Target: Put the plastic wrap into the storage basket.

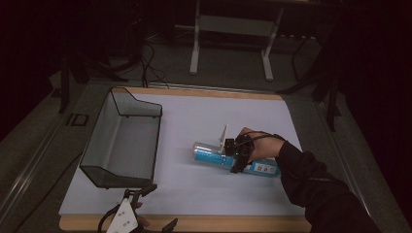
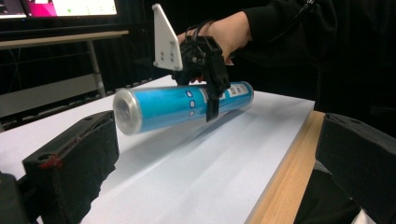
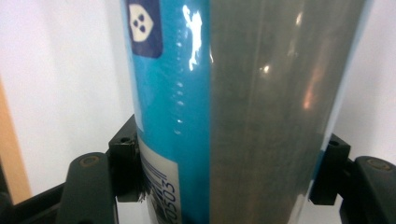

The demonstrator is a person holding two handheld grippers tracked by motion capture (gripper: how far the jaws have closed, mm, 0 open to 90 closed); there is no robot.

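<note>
The right tool [image 1: 236,154] is clamped across a blue cylindrical tube [image 1: 214,156], its black jaws pressing the tube's two sides just past the barcode end, as the right gripper view shows [image 3: 224,112]. The tube sits right of centre on the white worktop [image 1: 194,194], and in the left gripper view [image 2: 182,105] it appears clear of the sheet, with a shadow beneath it. Its long axis runs roughly from 9 to 3 o'clock in the high view, tilted slightly, the silver cap end pointing towards 9 o'clock and the wire mesh basket [image 1: 121,141], the labelled end tucked under the person's right hand [image 1: 260,145]. The step in hand looks like the lift after the grasp; the next move probably calls for carrying the tube towards 9 o'clock, keeping it level so the long overhang does not swing, and clearing the basket's rim before lowering. The left tool [image 1: 145,213] rests at 6 o'clock by the worktop's near edge, jaws wide and holding nothing.
</note>
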